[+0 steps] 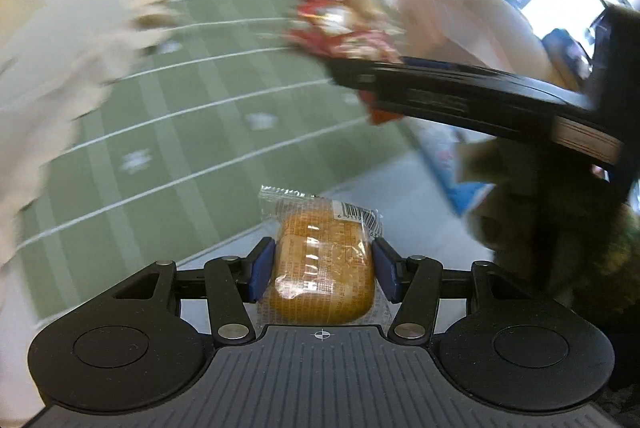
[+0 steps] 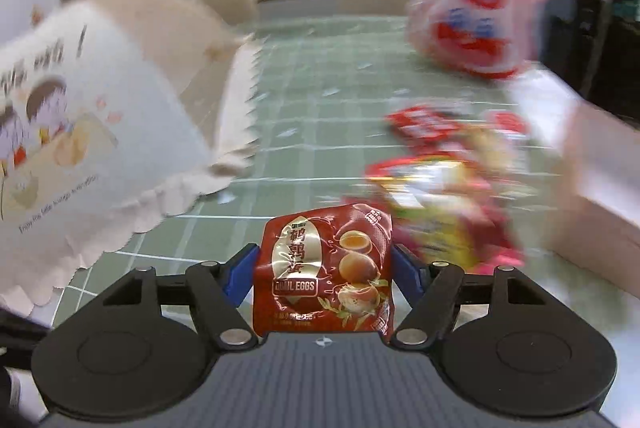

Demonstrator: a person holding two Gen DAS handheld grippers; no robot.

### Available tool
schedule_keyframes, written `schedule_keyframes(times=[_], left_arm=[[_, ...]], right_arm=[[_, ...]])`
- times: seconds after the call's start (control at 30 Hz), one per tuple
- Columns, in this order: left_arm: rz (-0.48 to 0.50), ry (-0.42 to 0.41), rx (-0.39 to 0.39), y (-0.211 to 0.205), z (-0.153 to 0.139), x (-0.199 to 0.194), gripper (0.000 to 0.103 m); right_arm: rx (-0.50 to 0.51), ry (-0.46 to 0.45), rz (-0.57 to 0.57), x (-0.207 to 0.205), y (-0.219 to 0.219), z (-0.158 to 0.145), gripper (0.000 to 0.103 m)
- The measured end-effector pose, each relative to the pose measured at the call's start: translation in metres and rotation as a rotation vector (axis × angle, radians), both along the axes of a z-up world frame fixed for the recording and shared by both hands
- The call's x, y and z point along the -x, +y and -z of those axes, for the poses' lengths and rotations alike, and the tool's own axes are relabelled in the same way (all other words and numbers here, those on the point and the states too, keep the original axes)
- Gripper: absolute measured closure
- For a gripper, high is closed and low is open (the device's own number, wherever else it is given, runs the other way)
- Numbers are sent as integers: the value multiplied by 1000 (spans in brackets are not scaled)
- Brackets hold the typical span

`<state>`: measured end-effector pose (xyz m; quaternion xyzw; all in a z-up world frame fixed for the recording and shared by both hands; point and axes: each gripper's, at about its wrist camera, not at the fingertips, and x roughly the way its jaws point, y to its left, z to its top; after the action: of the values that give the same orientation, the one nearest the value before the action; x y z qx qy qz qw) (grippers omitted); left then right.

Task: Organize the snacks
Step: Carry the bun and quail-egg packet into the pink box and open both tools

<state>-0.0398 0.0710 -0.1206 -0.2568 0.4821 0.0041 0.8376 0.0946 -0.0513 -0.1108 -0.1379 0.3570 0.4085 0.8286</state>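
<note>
In the left wrist view my left gripper (image 1: 324,255) is shut on a golden cake in a clear wrapper (image 1: 325,284), with a blue pad pressed against each side. In the right wrist view my right gripper (image 2: 324,268) is shut on a red quail egg packet (image 2: 326,292), which stands upright between the pads above the green mat (image 2: 320,96). A blurred pile of red snack packets (image 2: 440,196) lies just beyond it to the right. The same pile (image 1: 340,16) appears far off in the left wrist view.
A white paper bag with a cartoon print (image 2: 80,132) leans in from the left. A clear bag of red and blue sweets (image 2: 476,16) sits at the back right. A pale pink box (image 2: 600,180) stands at the right edge. A black tool housing (image 1: 480,100) crosses the left wrist view.
</note>
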Motion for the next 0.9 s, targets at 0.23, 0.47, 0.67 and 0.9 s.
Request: schedule_keyframes(times=[0.23, 0.47, 0.67, 0.9], left_arm=[[282, -186, 13, -45, -65, -103, 44], [296, -438, -58, -83, -126, -265, 44], [199, -288, -167, -108, -49, -370, 45], [300, -226, -304, -108, -12, -389, 45]], right_arm=[[19, -165, 378, -21, -141, -64, 32], [43, -236, 613, -32, -220, -91, 31], [46, -224, 649, -50, -243, -77, 31], [19, -150, 647, -94, -244, -58, 31]])
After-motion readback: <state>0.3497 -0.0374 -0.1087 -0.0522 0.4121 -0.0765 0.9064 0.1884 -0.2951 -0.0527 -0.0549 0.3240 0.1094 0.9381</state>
